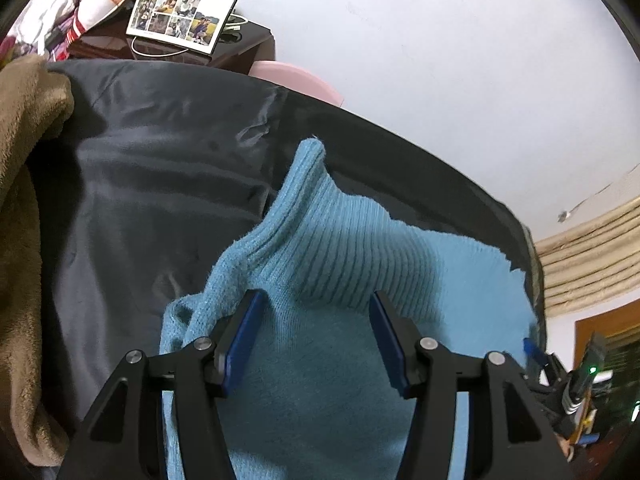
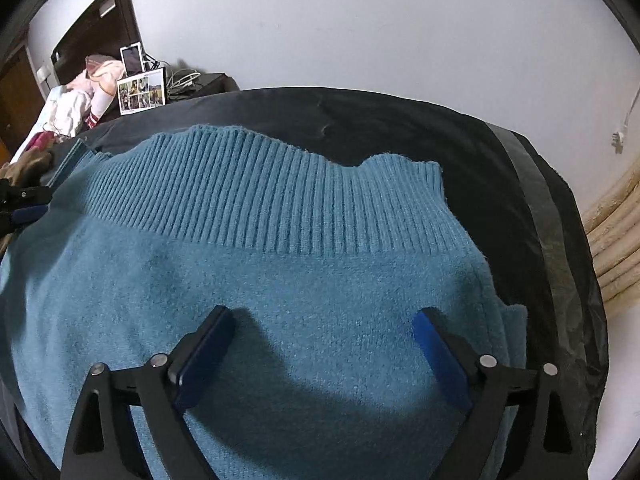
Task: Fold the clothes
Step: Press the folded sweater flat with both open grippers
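A light blue knit sweater (image 2: 280, 280) lies on a dark grey sheet (image 2: 480, 152), its ribbed hem band (image 2: 280, 196) toward the far edge. My right gripper (image 2: 324, 320) is open and empty just above the sweater's body, jaws wide apart. In the left wrist view the sweater (image 1: 340, 248) shows rumpled, with a ribbed end (image 1: 312, 152) pointing away. My left gripper (image 1: 316, 300) is open over the sweater, holding nothing. The left gripper's tip also shows at the left edge of the right wrist view (image 2: 24, 208).
A brown fleece blanket (image 1: 24, 200) lies left of the sheet. A dark side table with a photo collage card (image 1: 180, 18) and cables stands beyond. A pink stool (image 1: 296, 76) sits behind the bed. Bundled pipes (image 2: 616, 240) run along the wall at right.
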A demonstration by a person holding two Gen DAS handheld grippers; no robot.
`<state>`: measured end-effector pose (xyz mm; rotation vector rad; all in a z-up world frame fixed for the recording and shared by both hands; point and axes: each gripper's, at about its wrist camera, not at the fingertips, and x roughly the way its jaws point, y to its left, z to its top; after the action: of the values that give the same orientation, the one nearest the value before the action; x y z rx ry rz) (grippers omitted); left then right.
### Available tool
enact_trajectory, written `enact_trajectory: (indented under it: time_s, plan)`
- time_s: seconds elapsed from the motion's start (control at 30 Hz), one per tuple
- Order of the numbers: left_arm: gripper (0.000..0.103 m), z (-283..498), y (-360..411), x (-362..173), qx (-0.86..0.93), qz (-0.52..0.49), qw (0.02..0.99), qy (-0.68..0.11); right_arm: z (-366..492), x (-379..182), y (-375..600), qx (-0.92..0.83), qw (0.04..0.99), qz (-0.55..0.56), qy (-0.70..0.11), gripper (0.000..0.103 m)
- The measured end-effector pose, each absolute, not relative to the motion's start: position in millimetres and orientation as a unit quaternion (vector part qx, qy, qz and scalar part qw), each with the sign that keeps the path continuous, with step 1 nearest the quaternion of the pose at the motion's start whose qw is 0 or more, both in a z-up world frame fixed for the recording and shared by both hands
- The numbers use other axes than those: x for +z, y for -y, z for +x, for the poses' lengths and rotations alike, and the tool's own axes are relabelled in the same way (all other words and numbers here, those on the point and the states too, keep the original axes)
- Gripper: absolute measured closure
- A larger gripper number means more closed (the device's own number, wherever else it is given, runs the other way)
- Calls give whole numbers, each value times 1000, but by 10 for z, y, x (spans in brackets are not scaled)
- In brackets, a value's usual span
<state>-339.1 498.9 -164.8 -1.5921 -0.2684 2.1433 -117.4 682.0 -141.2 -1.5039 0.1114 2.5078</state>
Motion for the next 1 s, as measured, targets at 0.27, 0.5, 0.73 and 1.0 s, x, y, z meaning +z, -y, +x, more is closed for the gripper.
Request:
enact_trajectory:
  time_s: [0.27, 0.5, 0.73, 1.0]
  plan:
    - [25, -3076, -4957, -1426, 789, -573, 218, 48, -829, -1226, -6894, 854, 124, -496, -96, 8]
    - [25, -2709, -4712, -1496, 780, -589, 206, 47, -171, -1110, -6979, 854, 130, -482, -147, 8]
    - [24, -2383, -4524, -1555, 771, -605, 195, 55, 250, -1171, -6887, 843, 127, -506, -131, 8]
    - [24, -2153, -4531, -1599, 779, -596, 193, -1, 372, -1495, -6766, 820, 118, -549, -110, 7]
